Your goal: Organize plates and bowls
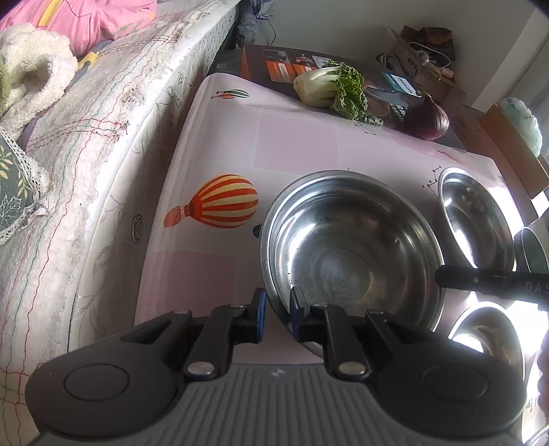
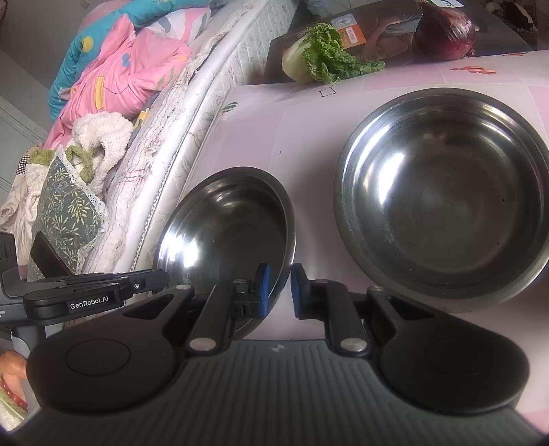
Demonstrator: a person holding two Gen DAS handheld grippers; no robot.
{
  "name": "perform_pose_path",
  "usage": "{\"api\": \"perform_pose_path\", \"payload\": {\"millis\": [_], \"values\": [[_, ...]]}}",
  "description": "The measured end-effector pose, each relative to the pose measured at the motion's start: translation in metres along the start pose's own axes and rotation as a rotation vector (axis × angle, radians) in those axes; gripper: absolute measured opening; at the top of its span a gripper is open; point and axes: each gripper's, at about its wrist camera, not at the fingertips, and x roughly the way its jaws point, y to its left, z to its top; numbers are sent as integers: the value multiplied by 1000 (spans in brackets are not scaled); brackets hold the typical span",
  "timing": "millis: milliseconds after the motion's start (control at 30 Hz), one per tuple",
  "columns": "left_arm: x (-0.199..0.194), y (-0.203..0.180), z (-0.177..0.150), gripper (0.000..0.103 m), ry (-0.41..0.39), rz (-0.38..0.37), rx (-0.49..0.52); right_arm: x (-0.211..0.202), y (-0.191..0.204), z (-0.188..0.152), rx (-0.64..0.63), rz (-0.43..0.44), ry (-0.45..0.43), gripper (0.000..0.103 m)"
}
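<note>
1. The left gripper [image 1: 277,303] sits low center in the left wrist view. Its jaws are only narrowly apart and straddle the near rim of the big steel bowl [image 1: 350,254]. One blue pad [image 1: 261,305] is outside the wall and the other is inside. I honestly can't tell if it's actually pinching the wall or just sitting around it.
2. The right gripper [image 2: 279,290] is low center in its own view, doing the same thing to a shallower steel bowl [image 2: 226,230]. That bowl's right-hand rim runs up between the jaws, close to the left pad [image 2: 263,288]. Pink tablecloth [image 2: 308,137] shows between the rim and the other pad, so I'd call it open and not holding yet.
3. The key relation is that each bowl lies straight ahead of its own gripper, with the rim edge-on in the gap. Neither arm needs to reach, just close.
4. A second large bowl [image 2: 442,195] sits to the right of the frame, apart from the shallow one. My guess is that's the nesting target.
5. Cabbage [image 2: 319,55] and onion [image 2: 446,31] are at the top, out of the way.
</note>
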Motion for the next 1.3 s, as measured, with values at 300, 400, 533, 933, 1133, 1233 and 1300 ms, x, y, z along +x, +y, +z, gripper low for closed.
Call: {"api": "perform_pose_path", "payload": {"millis": [300, 400, 533, 933, 1133, 1233, 1300], "values": [[9, 1, 8, 19, 14, -15, -14, 6, -3, 3, 23, -6, 3, 12], [13, 1, 10, 22, 9, -24, -16, 9, -3, 4, 28, -5, 6, 12], [16, 2, 12, 22, 2, -28, -26, 12, -2, 5, 27, -7, 6, 12], [10, 4, 11, 22, -24, -22, -26, 11, 5, 8, 16, 8, -13, 12], [5, 2, 10, 22, -35, -29, -16, 8, 5, 8, 15, 12, -18, 12], [5, 1, 10, 22, -36, -32, -12, 8, 5, 8, 16, 12, -19, 12], [4, 0, 9, 22, -40, -35, -10, 7, 5, 8, 14, 11, -20, 12]]}}
